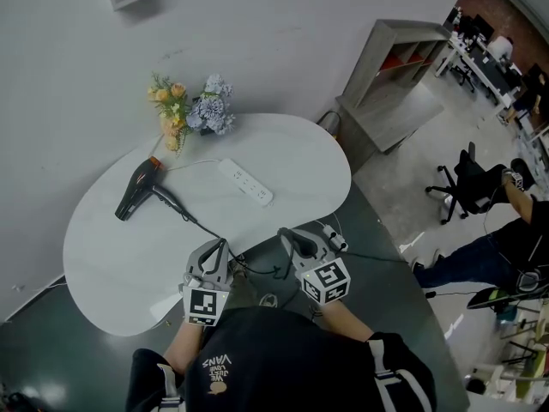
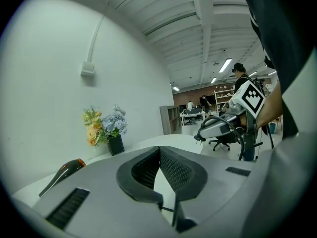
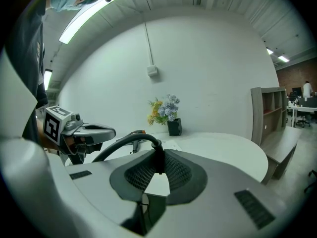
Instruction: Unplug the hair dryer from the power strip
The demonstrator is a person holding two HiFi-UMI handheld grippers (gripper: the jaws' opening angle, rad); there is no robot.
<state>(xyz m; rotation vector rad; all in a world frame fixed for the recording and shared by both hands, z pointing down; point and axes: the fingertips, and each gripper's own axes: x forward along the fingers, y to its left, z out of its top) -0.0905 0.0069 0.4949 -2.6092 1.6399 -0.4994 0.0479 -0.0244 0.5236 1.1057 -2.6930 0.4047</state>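
White wall backs an oval white table (image 1: 129,273), flowers (image 1: 184,110) at its far edge. On it lie the black hair dryer (image 1: 137,191) and, near its right, the white power strip (image 1: 246,183). The dryer's cord (image 1: 199,223) runs to the near edge, apart from the strip, pinched in the right gripper (image 1: 286,234)'s narrow jaws. Beside it, the left gripper (image 1: 221,245)'s jaws are pressed together, empty.

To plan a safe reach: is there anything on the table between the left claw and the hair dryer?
Nothing visible blocks it. Between the left claw and the hair dryer lies bare table, crossed only by the black cord, which the right claw grips. The power strip lies aside, farther right.
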